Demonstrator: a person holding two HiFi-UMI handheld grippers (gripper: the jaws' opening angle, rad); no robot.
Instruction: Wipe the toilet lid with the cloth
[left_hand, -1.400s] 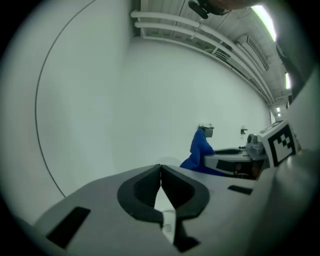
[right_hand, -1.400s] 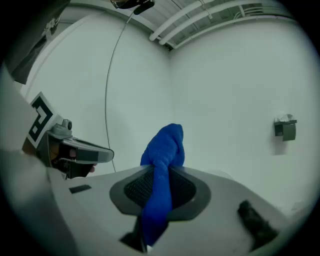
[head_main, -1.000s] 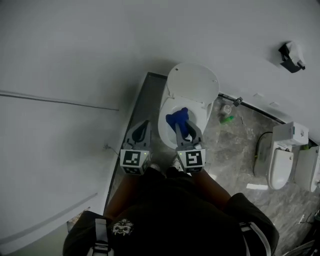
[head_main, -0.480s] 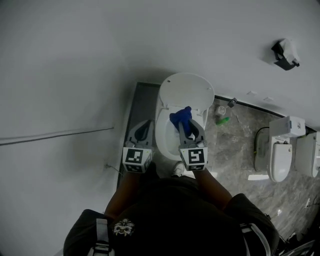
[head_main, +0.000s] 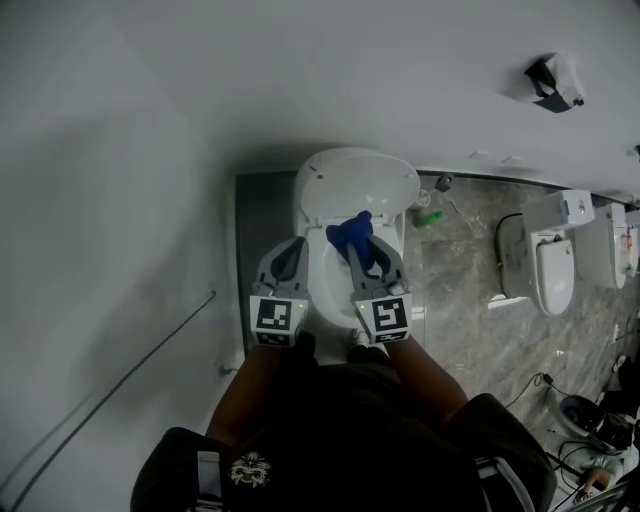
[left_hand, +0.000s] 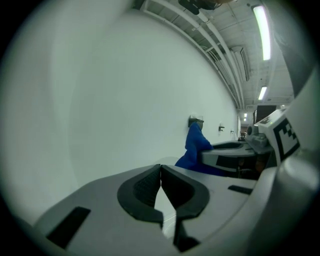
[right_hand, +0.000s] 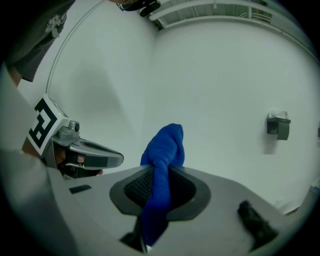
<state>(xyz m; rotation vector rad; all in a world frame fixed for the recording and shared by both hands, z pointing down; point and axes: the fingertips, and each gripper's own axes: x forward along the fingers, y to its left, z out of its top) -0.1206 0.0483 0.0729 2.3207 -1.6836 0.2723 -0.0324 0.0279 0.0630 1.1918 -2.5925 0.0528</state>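
Observation:
A white toilet stands against the wall in the head view, its lid (head_main: 358, 182) raised and the seat (head_main: 322, 290) down around the open bowl. My right gripper (head_main: 359, 243) hovers over the bowl, shut on a bunched blue cloth (head_main: 351, 236). That blue cloth (right_hand: 163, 165) sticks up between its pads in the right gripper view. My left gripper (head_main: 292, 250) is shut and empty, above the seat's left side. In the left gripper view its pads (left_hand: 150, 186) meet, with the cloth (left_hand: 196, 151) off to the right.
A dark grey floor strip (head_main: 256, 250) runs left of the toilet. To the right lie a green bottle (head_main: 426, 218), marbled floor (head_main: 460, 300), and a second white toilet (head_main: 553, 262). A wall holder (head_main: 550, 82) hangs at upper right. White wall fills the left.
The view has swung so the toilet sits lower and more central. Both grippers have moved forward over the bowl, the right still holding the cloth.

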